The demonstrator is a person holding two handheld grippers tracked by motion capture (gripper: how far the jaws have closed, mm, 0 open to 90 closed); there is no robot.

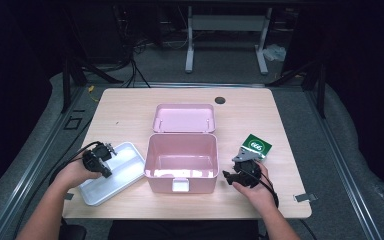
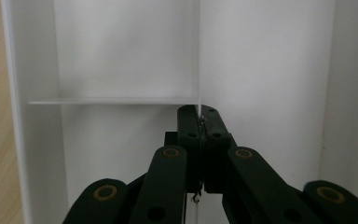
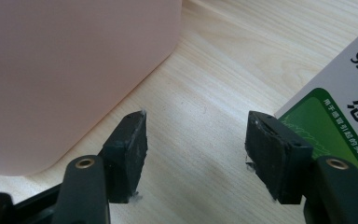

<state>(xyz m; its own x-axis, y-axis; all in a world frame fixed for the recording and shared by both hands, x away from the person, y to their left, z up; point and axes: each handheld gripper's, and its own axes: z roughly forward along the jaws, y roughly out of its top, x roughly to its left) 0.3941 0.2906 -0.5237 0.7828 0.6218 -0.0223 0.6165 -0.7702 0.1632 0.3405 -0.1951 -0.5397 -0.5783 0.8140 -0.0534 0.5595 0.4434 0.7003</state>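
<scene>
While my left gripper (image 2: 199, 122) sits low inside the white tray (image 1: 128, 150), its jaws are pressed together on the thin upright divider (image 2: 199, 56) that splits the tray lengthwise; the blade runs straight out from between the pads. I judge this grip is meant to lift or steady the tray by its partition, since the smooth walls offer less to pinch. A shorter cross partition (image 2: 112, 100) meets the divider just beyond my jaw tips, walling off a far compartment on one side. No contents are visible in the compartments.

From the high view, the tray lies at the near left of the table (image 1: 130, 105), its long axis running diagonally from the near-left edge towards the pink box (image 1: 181, 161), which it nearly touches at its far corner. My left gripper (image 1: 100, 159) points along that diagonal.

My right gripper (image 3: 193, 154) rests low over the bare wood with its jaws apart and nothing between them. It waits between the rounded wall of the pink box (image 3: 65, 70) and a green-and-white carton (image 3: 349, 116), which lies just beside one jaw; whether they touch I cannot tell.

Farther off, the box stands open, apparently empty, its lid (image 1: 184, 118) laid back flat towards the far edge.
</scene>
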